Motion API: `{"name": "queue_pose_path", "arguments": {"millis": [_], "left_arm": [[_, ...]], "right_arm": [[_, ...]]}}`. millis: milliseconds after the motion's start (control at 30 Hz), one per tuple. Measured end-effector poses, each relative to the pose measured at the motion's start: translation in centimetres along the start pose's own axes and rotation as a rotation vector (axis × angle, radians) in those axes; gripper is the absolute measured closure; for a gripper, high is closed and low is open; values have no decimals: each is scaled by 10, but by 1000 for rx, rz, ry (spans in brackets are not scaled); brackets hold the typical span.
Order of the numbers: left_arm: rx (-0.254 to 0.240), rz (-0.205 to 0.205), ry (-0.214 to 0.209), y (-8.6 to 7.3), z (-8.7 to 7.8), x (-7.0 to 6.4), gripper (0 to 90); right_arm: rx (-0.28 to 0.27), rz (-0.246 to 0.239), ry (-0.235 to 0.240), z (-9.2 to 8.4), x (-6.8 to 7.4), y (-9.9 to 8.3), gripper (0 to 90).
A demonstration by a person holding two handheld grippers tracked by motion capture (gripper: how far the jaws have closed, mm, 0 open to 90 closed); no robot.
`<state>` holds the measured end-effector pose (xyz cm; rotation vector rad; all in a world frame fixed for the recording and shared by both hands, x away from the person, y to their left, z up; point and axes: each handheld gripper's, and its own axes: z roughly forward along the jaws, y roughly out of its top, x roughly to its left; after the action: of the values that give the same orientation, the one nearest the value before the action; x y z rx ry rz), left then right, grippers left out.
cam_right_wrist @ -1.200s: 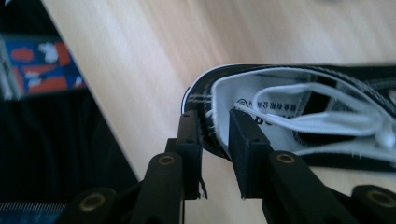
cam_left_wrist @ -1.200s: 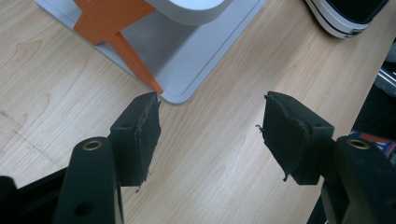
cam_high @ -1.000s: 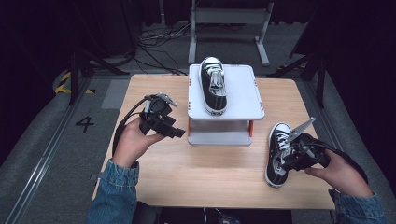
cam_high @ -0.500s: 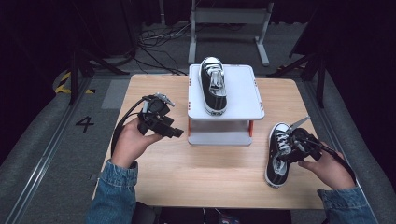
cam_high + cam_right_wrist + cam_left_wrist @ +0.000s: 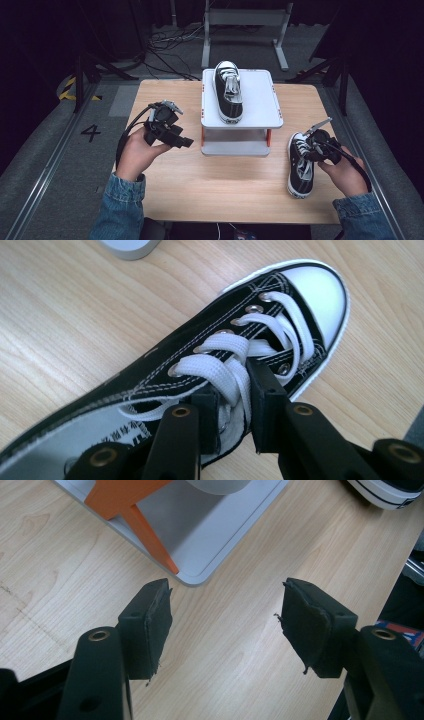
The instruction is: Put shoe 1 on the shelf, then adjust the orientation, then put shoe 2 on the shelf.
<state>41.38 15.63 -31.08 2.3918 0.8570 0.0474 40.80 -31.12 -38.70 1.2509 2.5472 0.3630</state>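
A black canvas shoe (image 5: pixel 300 167) (image 5: pixel 165 375) with white laces and toe cap lies on the wooden table (image 5: pixel 225 185) at the right. My right gripper (image 5: pixel 308 149) (image 5: pixel 232 390) is at its laced opening. The jaws have just been closing, one inside the shoe and one outside, and they pinch the eyelet edge and laces. A matching shoe (image 5: pixel 229 92) stands on a white raised stand (image 5: pixel 260 105). My left gripper (image 5: pixel 184 142) (image 5: pixel 225 615) hovers left of the stand, open, with bare wood between its pads.
The stand (image 5: pixel 200 535) has orange legs (image 5: pixel 145 525) and a lower shelf, and sits mid-table toward the far edge. Dark floor with cables and a metal frame (image 5: pixel 245 20) lies beyond the table. Bare wood spreads across the near half.
My right hand has moved in and down onto the shoe's laces, and its jaws have closed on the laced edge. The left gripper has stayed put.
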Motion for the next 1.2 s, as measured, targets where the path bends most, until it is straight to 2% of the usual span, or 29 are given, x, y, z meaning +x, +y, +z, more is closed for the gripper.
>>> {"name": "queue_pose_path", "arguments": {"millis": [100,200,333,433,667,867,1133,1200], "left_arm": [[-3,1,2,0,-1,1,376],[-6,-3,0,-1,-2,2,375],[-7,-4,-3,-1,-1,2,376],[-9,-4,-4,-1,-2,3,376],[-13,-10,-6,-2,-3,4,376],[-9,-2,-7,0,-2,4,377],[-14,-4,-4,-1,-4,5,377],[-18,-9,-6,-3,-5,5,377]], "right_arm": [[-5,46,15,-4,-5,2,779],[-34,91,37,-13,-11,2,780],[-55,79,21,-25,-12,7,780],[-65,65,-14,-37,-13,13,780],[-106,65,-61,-71,-21,29,780],[-134,56,-87,-95,-22,43,780],[-193,17,-103,-127,-21,71,781],[-208,6,-106,-135,-21,82,781]]}}
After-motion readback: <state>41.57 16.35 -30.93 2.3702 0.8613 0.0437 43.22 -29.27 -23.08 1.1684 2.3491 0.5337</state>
